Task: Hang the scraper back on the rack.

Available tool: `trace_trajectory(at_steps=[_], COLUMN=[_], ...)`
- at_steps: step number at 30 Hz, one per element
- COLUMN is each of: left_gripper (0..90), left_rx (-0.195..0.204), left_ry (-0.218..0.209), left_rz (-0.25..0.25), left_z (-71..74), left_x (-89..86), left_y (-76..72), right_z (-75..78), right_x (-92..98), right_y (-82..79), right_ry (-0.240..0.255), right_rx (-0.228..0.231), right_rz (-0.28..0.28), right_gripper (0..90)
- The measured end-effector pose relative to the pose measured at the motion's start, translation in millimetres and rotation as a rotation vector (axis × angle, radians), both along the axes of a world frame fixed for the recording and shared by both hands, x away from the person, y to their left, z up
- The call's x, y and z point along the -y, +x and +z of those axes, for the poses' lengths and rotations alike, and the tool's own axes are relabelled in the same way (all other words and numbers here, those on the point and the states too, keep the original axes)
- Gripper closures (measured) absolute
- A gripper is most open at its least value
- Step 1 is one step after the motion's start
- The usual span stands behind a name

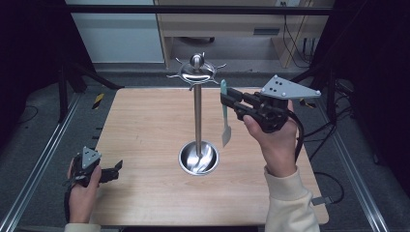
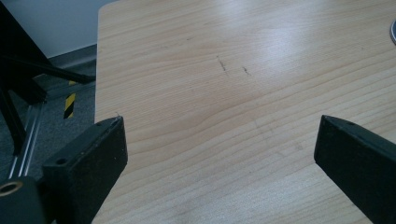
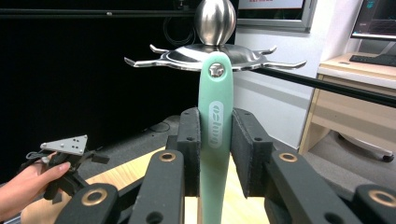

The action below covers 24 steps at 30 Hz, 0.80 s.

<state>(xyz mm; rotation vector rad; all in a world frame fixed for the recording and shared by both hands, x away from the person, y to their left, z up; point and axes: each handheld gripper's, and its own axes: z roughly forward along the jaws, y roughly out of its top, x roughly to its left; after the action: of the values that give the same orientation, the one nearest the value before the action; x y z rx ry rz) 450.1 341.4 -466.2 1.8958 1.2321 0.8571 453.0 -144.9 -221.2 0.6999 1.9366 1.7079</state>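
Green-handled utensil [image 3: 215,135] in right gripper [image 3: 215,140]

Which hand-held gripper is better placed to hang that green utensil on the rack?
Right. The right hand-held gripper is shut on the green utensil, its hanging hole up by the rack hooks. The left hand-held gripper is open at the table's left edge.

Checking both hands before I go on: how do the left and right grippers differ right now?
The right gripper is shut on the green-handled utensil; the left gripper is open with nothing between its jaws. The right is raised beside the rack's hooks; the left sits low at the table's near-left edge. Both have black jaws and a grey plate.
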Motion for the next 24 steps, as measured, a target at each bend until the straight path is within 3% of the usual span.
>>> trace_trajectory(at_steps=[12, 24], left_gripper=[2.4, 2.4], left_rx=[0.002, -0.001], left_ry=[0.004, -0.001], left_rz=[0.001, 0.004], left_z=[0.4, -0.2], left_x=[-0.2, -0.9], left_y=[0.1, 1.6], right_z=[-5.9, -8.9], right_x=[-10.8, -14.9], right_y=[5.3, 6.9], right_ry=[-0.007, 0.001], right_rx=[-0.021, -0.012], right_rz=[-0.002, -0.02], right_gripper=[74.0, 73.7])
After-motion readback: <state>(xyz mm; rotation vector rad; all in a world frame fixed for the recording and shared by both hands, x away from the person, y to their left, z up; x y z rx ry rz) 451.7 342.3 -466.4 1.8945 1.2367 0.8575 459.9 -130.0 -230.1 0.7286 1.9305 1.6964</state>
